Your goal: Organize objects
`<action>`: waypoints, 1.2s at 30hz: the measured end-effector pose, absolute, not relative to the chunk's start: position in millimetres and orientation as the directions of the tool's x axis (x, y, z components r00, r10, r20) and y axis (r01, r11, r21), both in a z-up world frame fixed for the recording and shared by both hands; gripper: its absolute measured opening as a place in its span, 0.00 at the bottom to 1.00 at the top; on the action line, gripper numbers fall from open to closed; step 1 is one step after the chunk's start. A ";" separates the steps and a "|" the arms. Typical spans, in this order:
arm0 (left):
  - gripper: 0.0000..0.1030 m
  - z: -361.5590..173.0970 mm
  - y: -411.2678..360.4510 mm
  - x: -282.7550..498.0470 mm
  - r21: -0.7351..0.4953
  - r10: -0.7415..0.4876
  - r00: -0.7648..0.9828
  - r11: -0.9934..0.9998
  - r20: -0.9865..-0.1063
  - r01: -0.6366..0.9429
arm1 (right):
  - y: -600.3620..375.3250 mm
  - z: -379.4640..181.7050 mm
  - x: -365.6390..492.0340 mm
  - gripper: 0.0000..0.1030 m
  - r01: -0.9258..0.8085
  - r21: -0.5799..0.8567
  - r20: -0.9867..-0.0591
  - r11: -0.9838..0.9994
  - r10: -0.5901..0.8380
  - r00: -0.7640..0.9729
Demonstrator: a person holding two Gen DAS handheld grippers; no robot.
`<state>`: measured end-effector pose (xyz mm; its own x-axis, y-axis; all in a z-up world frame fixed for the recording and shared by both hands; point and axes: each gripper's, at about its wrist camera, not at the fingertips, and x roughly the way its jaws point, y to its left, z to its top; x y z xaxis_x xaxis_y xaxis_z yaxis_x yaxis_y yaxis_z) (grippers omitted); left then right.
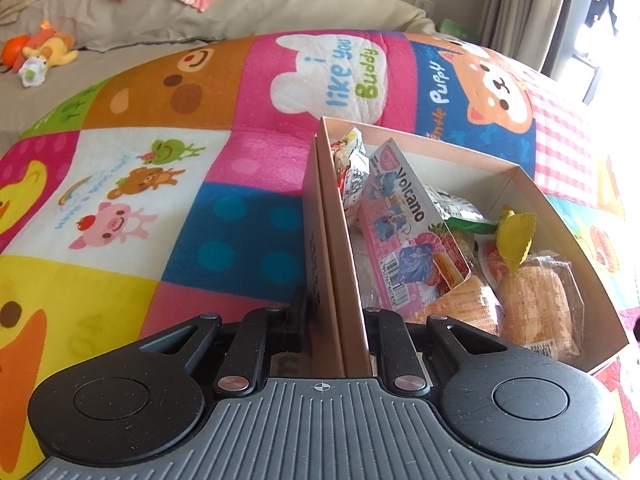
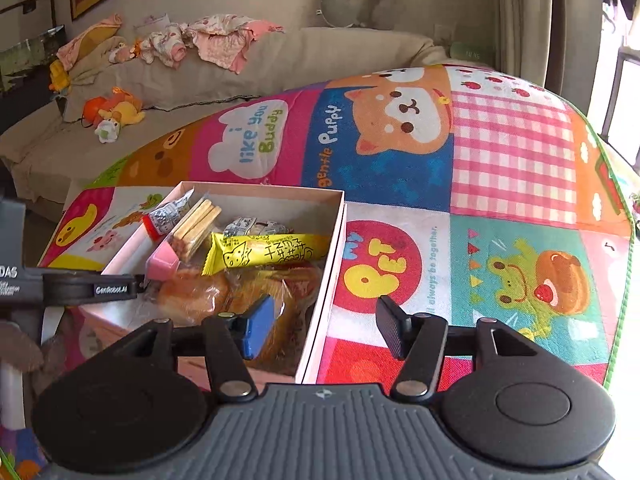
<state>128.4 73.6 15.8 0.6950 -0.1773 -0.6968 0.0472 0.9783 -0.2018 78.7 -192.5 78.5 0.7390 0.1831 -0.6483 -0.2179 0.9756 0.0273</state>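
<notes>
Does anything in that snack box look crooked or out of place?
Yes. The pink Volcano biscuit box leans tilted on the heap of wrapped snacks rather than lying flat, and the yellow snack bar lies slantwise across them. The cardboard box itself looks undamaged, and nothing has spilled onto the play mat.

Shallow pink cardboard box (image 2: 334, 248) on a patchwork cartoon play mat (image 2: 516, 184), packed with snacks: long yellow wrapped bar (image 2: 268, 254), pink Volcano biscuit carton (image 1: 404, 236), bagged bread rolls (image 1: 536, 308). Little room remains inside. Left gripper (image 1: 334, 320) clamps the box's left wall, blocking that side. Mat right of the box and beyond its far wall lies bare; beige sofa (image 2: 320, 56) stands behind
</notes>
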 end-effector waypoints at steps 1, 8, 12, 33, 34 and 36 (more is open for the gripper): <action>0.17 16.1 72.6 128.2 -0.195 -0.173 0.695 0.980 -0.698 0.048 | -194.1 76.8 71.1 0.58 -0.233 0.024 -0.643 0.972 0.194 0.741; 0.16 19.2 68.5 127.0 -0.176 -0.163 0.680 0.983 -0.715 0.050 | -192.4 49.4 42.8 0.67 -0.289 0.041 -0.647 0.957 0.246 0.722; 0.16 19.8 64.7 127.7 -0.162 -0.162 0.680 0.985 -0.715 0.065 | -186.6 36.2 41.3 0.67 -0.300 0.076 -0.640 0.951 0.277 0.717; 0.37 30.4 18.1 160.7 -0.054 -0.109 0.714 0.994 -0.691 0.099 | -191.8 19.7 51.0 0.75 -0.111 -0.081 -0.537 0.991 0.050 0.842; 0.37 35.5 19.5 147.9 -0.047 -0.112 0.733 0.993 -0.671 0.108 | -193.0 21.8 46.4 0.82 -0.109 -0.082 -0.531 0.991 0.049 0.846; 0.37 48.8 24.6 112.7 -0.045 -0.114 0.785 0.993 -0.609 0.109 | -199.0 26.9 36.3 0.93 -0.104 -0.052 -0.531 0.993 0.061 0.845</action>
